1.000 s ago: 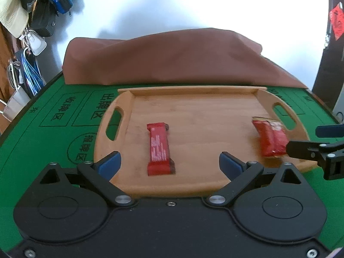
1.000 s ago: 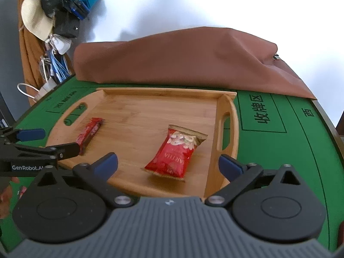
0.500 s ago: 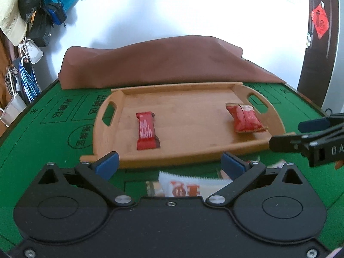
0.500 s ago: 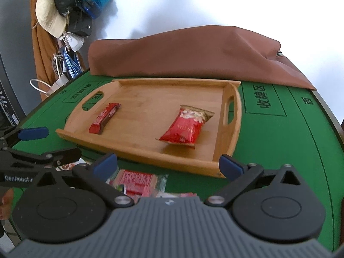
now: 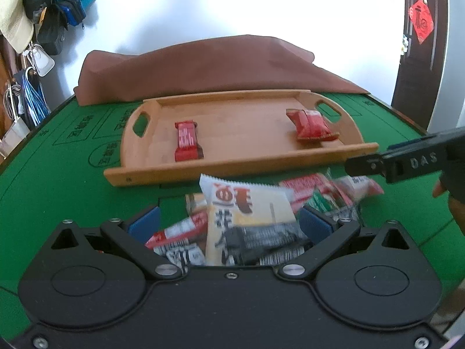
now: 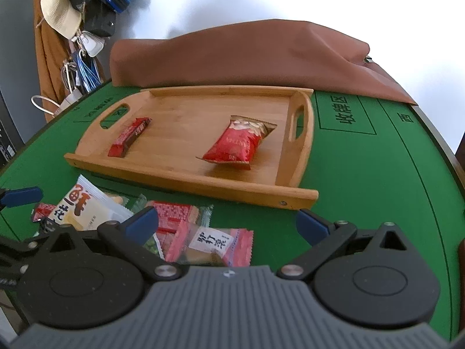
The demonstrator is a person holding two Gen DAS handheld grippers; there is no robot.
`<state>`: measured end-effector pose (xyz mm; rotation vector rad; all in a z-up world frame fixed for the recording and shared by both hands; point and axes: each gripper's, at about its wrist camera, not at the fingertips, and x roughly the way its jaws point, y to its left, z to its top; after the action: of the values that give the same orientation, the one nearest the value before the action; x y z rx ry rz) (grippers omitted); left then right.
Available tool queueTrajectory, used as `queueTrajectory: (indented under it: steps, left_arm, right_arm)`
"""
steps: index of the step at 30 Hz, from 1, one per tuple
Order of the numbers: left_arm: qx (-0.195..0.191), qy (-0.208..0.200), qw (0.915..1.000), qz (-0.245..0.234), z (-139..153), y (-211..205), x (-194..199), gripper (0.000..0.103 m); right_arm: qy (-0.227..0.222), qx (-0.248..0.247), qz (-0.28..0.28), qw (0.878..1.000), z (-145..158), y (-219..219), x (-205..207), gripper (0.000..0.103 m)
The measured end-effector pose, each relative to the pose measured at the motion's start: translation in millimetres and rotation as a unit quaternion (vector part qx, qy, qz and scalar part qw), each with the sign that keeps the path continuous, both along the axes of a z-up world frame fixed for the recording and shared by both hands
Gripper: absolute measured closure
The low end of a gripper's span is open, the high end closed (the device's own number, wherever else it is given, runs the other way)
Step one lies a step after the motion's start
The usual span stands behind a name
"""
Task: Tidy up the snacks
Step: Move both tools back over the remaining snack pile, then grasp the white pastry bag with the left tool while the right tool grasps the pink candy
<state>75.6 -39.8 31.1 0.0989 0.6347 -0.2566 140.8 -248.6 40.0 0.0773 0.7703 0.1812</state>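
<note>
Resting on the rectangular bamboo tray (image 6: 186, 184): a slim red snack bar (image 6: 129, 137) left, a red pillow-shaped nut packet (image 6: 239, 142) right. Loose mixed snack packets (image 5: 250, 218) lie heaped on green felt just before it. Left gripper (image 5: 229, 222) and right gripper (image 6: 226, 225) both spread wide, empty, above the heap.

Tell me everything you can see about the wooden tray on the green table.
The wooden tray looks like light bamboo, rectangular with rounded corners, a raised rim and a cut-out handle slot at each short end. It lies flat on the green table, in front of a brown cloth. Two snacks lie on its floor, well apart: a red snack bar near its left end and a red snack packet near its right end. A pile of snacks lies on the table just in front of it. Neither gripper touches it.
</note>
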Motion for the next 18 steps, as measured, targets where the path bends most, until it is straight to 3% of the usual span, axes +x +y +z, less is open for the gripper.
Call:
queueTrajectory:
  steps: [18]
  left_arm:
    - [-0.015, 0.018, 0.9997, 0.004, -11.7, 6.6, -28.6, 0.0]
  right_arm:
    - [0.026, -0.014, 0.004, 1.0, -17.2, 8.7, -3.4, 0.0]
